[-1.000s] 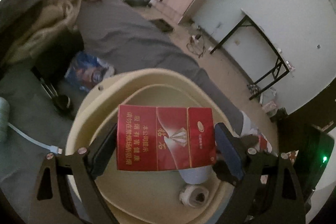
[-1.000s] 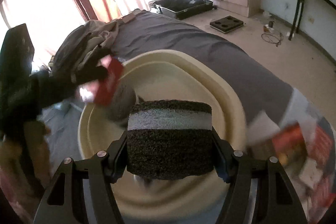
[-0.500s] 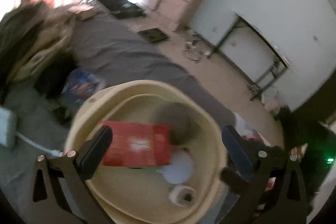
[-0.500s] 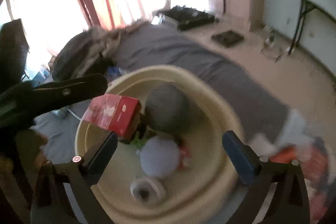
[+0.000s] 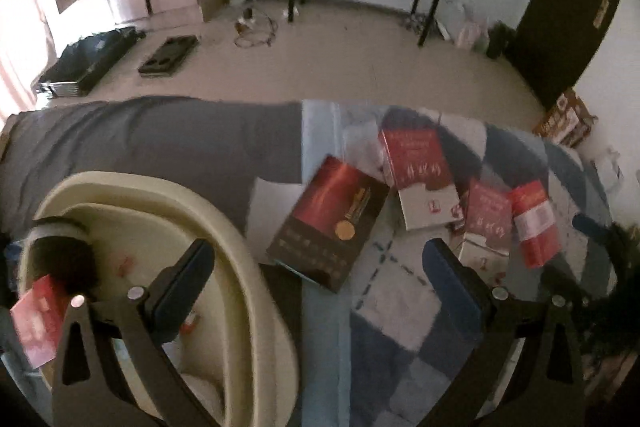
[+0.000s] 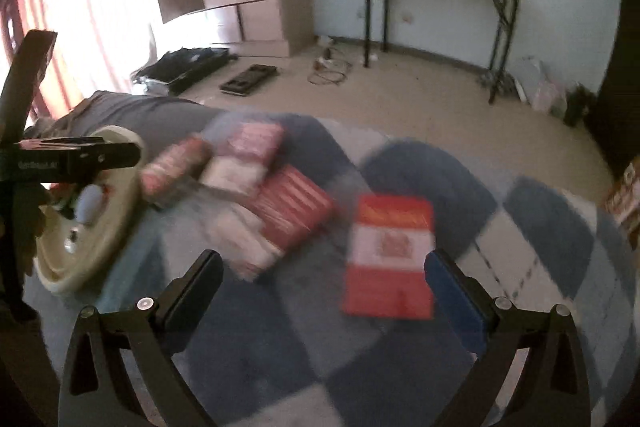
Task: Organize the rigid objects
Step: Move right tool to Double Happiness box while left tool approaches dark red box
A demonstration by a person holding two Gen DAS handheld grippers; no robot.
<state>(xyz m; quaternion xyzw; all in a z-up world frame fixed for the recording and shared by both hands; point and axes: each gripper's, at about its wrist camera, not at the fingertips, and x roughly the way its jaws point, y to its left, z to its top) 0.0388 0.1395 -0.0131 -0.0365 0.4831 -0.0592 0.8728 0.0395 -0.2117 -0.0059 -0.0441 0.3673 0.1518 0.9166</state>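
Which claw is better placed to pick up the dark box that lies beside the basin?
Left, probably. The left claw is open and the dark box lies just ahead between its fingers, beside the basin. The right claw, also open, faces a red-and-white box.

Bed (image 5: 168,143): basin (image 5: 240,267), boxes (image 5: 328,227).

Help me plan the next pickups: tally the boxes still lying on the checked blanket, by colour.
Dark red-and-black box with gold emblem: 1
Red-top, white-bottom boxes: 2
Bright red box with white band: 1
Total: 4
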